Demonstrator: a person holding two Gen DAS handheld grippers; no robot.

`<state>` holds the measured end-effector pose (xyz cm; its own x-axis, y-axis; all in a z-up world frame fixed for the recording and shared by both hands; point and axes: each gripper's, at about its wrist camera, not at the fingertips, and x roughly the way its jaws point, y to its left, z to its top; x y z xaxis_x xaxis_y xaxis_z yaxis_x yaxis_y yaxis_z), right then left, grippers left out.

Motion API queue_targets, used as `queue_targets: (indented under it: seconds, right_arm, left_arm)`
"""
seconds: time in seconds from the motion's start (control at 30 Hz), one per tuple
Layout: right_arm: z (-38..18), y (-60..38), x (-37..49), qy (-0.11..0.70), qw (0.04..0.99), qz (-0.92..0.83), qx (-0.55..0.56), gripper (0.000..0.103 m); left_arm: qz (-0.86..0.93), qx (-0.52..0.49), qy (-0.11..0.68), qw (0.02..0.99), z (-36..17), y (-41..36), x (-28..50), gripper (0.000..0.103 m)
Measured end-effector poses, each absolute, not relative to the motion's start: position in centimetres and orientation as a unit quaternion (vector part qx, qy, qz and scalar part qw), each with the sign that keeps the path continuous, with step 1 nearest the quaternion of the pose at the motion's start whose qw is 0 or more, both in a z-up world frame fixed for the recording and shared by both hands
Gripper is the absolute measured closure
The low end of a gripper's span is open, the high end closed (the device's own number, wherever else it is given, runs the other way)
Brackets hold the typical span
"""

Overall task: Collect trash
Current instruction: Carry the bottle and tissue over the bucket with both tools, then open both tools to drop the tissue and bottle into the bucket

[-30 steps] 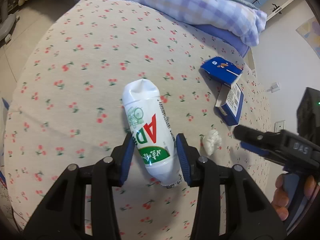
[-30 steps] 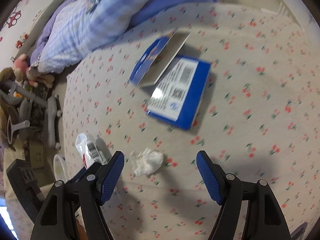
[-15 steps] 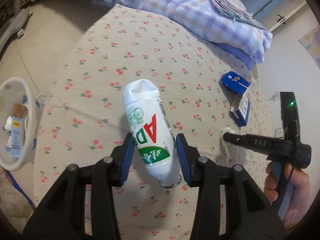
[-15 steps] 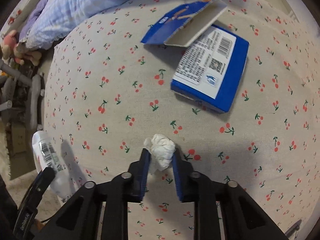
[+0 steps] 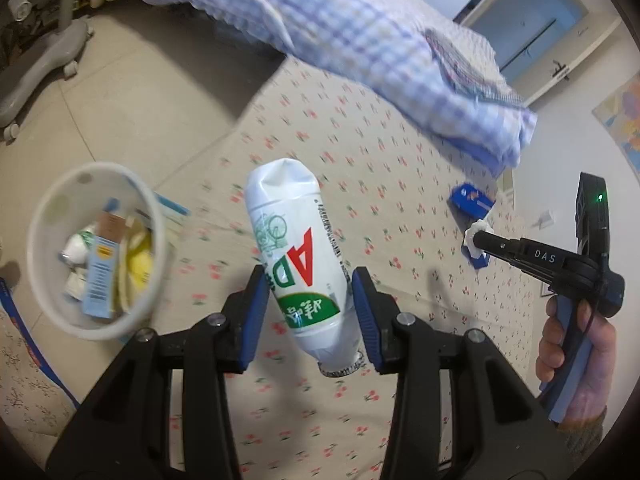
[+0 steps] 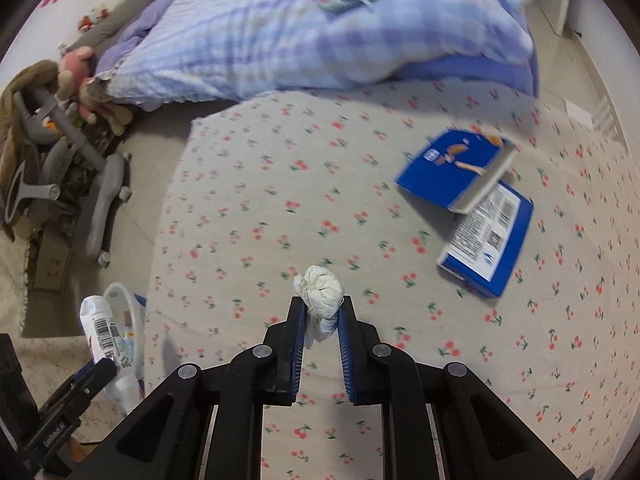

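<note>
My left gripper point(image 5: 312, 284) is shut on a white plastic bottle point(image 5: 298, 256) with a red and green label, held in the air above the cherry-print bed. A white bin point(image 5: 94, 250) with several pieces of trash stands on the floor to its left. My right gripper point(image 6: 320, 316) is shut on a crumpled white tissue point(image 6: 320, 296), lifted off the bed. The right gripper also shows in the left wrist view point(image 5: 478, 242), and the bottle in the right wrist view point(image 6: 100, 330). An opened blue box point(image 6: 476, 216) lies on the bed to the right.
A folded blue checked quilt point(image 6: 320, 28) lies at the far end of the bed. A grey wheeled frame point(image 6: 60, 184) and plush toys point(image 6: 84, 80) stand on the floor at the left. The bed edge point(image 5: 240, 120) runs beside the bin.
My left gripper lifted the bottle and swung left toward the bin. My right gripper shut on the tissue and raised it off the bed.
</note>
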<state>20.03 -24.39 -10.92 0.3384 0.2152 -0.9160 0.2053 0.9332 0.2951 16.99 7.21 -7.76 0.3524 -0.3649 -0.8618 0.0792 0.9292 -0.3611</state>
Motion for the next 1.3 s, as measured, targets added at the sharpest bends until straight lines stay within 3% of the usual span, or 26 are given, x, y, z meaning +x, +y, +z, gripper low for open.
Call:
queue_targets:
  seconds: [0.2, 0.4, 1.3]
  right_arm:
    - [-8.5, -20.9, 20.7, 0.545, 0.820, 0.036, 0.171, 0.086]
    - [-7.8, -16.7, 21.4, 0.534, 0.829, 0.063, 0.153, 0.086]
    - [-13.0, 8.3, 23.1, 0.581, 0.784, 0.216, 0.024, 0.085]
  left_arm:
    - [-0.095, -0.134, 0.514, 0.842, -5.3, 14.0, 16.3, 0.059]
    - [-0.043, -0.163, 0.511, 0.843, -6.3, 20.0, 16.6, 0.059]
    - [-0.011, -0.214, 0.532, 0.819, -8.5, 25.8, 17.2, 0.059]
